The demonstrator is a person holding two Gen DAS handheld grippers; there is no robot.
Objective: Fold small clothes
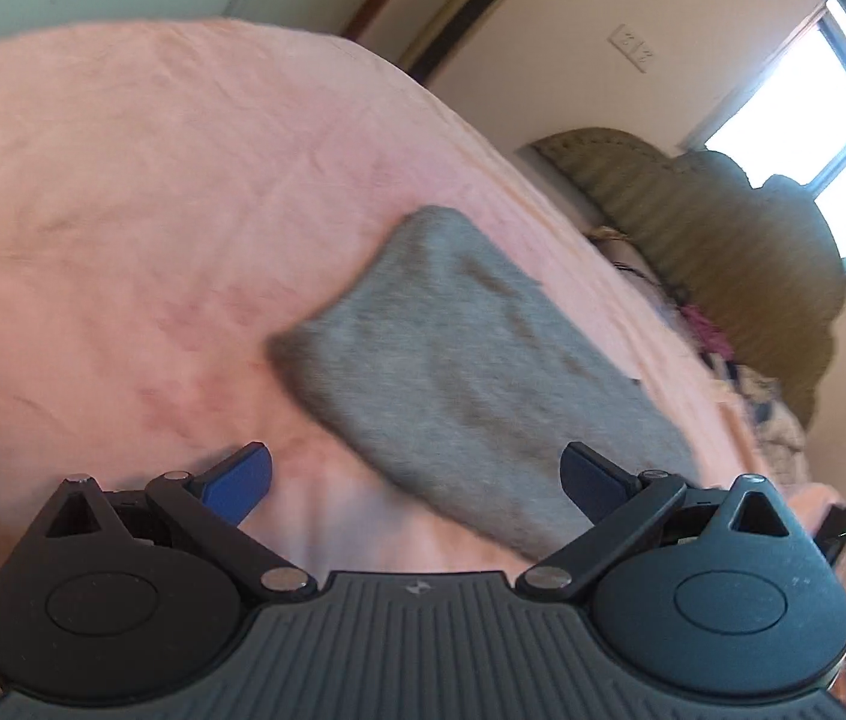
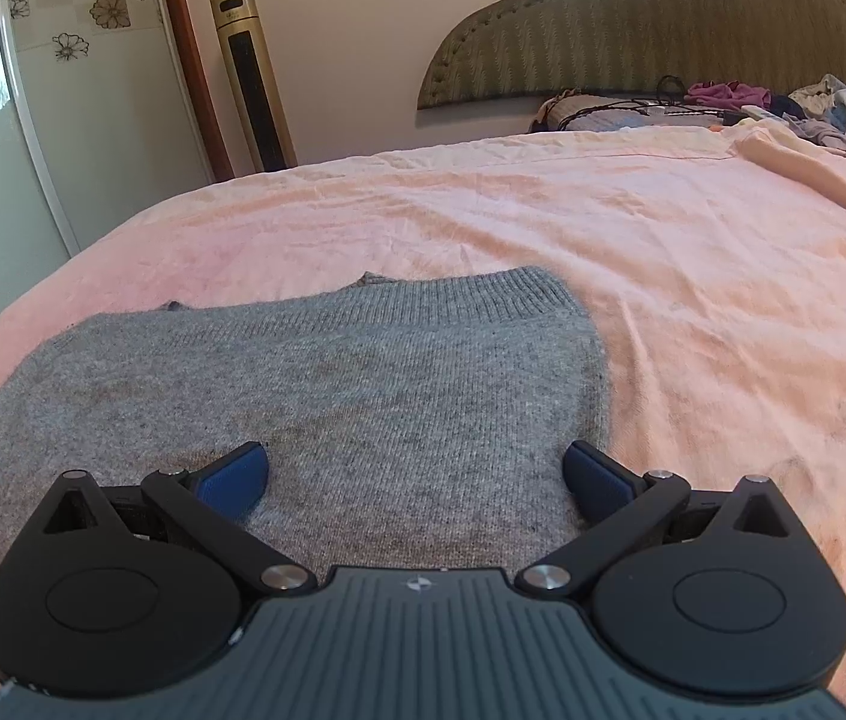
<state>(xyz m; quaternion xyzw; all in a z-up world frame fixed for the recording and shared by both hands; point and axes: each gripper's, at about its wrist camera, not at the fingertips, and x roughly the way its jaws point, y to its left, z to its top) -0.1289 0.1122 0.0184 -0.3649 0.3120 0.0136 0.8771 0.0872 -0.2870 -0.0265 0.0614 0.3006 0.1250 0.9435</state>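
A grey knitted garment [image 2: 327, 384] lies folded flat on the pink bedsheet [image 2: 693, 276], its ribbed edge on the far side. It also shows in the left wrist view [image 1: 471, 360], blurred and tilted. My right gripper [image 2: 416, 474] is open and empty, held just above the garment's near part. My left gripper [image 1: 417, 480] is open and empty, over the sheet at the garment's near left edge.
A padded green headboard [image 2: 651, 18] stands at the far end with a pile of clothes [image 2: 831, 108] and cables below it. A gold tower fan [image 2: 252, 78] and a wardrobe door [image 2: 33, 90] stand at the left. A window [image 1: 831, 138] is at the right.
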